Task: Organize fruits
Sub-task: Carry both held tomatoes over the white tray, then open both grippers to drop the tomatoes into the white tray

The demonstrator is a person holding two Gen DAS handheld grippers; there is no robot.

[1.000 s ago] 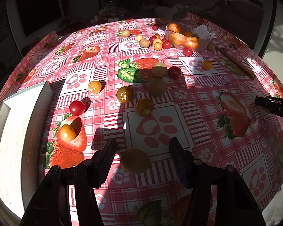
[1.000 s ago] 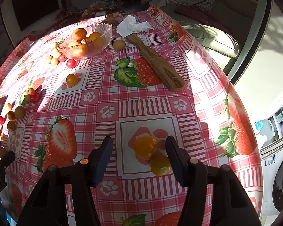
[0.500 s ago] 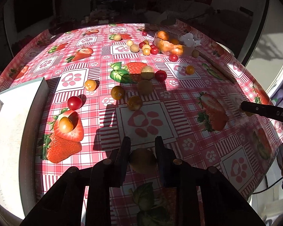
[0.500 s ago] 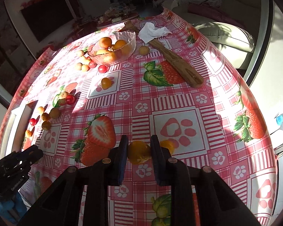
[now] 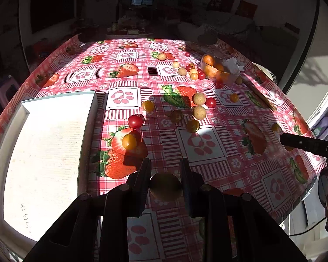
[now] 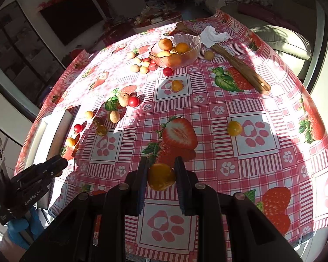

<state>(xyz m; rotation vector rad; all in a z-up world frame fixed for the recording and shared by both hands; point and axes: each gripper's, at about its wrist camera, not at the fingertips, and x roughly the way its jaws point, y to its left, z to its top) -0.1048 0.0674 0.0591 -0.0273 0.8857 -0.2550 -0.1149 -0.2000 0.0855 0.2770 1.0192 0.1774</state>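
Note:
My left gripper (image 5: 165,186) is shut on a round brownish-yellow fruit (image 5: 165,187) and holds it above the table's near edge, right of the white tray (image 5: 43,152). My right gripper (image 6: 161,178) is shut on a yellow-orange tomato (image 6: 161,177), lifted above the checked tablecloth. Several small tomatoes and tan round fruits lie scattered mid-table, such as a red one (image 5: 135,121) and a yellow one (image 6: 234,128). A glass bowl (image 6: 193,48) with orange fruits stands at the far side; it also shows in the left wrist view (image 5: 228,75).
A wooden stick (image 6: 240,67) lies diagonally right of the bowl, with a crumpled white tissue (image 6: 214,35) at its far end. The left gripper's body (image 6: 35,174) shows at the right wrist view's lower left. A sofa stands beyond the table.
Both grippers closed on their fruits and lifted them off the cloth. The left one moved toward the white tray; the right one moved left, leaving the second yellow tomato behind.

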